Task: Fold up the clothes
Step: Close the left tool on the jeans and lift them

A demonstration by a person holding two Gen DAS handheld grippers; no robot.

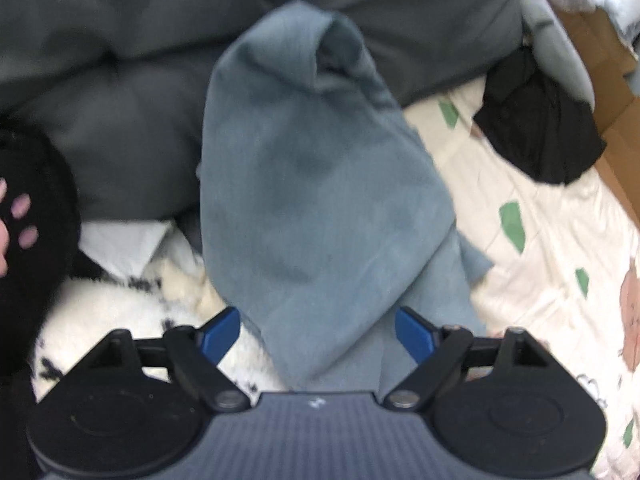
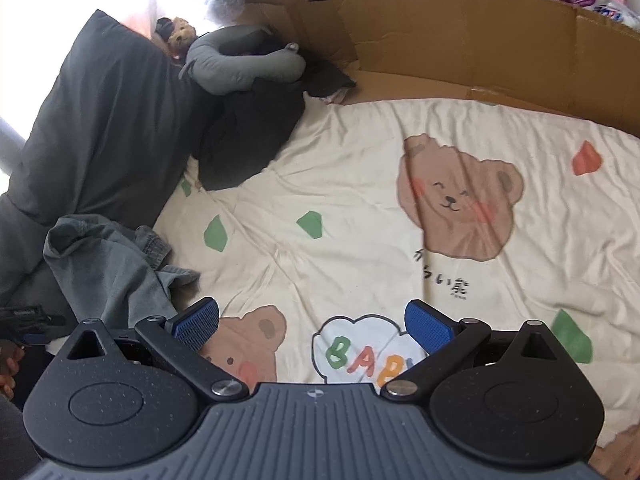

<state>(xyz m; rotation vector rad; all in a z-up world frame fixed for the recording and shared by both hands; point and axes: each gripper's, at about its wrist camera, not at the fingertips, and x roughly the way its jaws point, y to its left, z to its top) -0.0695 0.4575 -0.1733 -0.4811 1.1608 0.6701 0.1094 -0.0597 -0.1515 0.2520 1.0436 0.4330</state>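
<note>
A blue-grey garment (image 1: 320, 184) lies heaped in front of my left gripper (image 1: 319, 334), its lower part running between the two blue fingers. Those fingers stand wide apart, so the gripper is open; the view is blurred. In the right wrist view the same garment (image 2: 104, 264) sits crumpled at the left, against a dark grey duvet. My right gripper (image 2: 314, 326) is open over the cream bear-print sheet (image 2: 360, 184), with nothing between its fingers, to the right of the garment.
A dark grey duvet (image 1: 120, 60) fills the back left. A black garment (image 1: 540, 132) and a grey neck pillow (image 2: 240, 64) lie near the cardboard wall (image 2: 480, 40). A white spotted fluffy item (image 1: 120, 312) and a hand in a black sleeve (image 1: 20, 216) are at the left.
</note>
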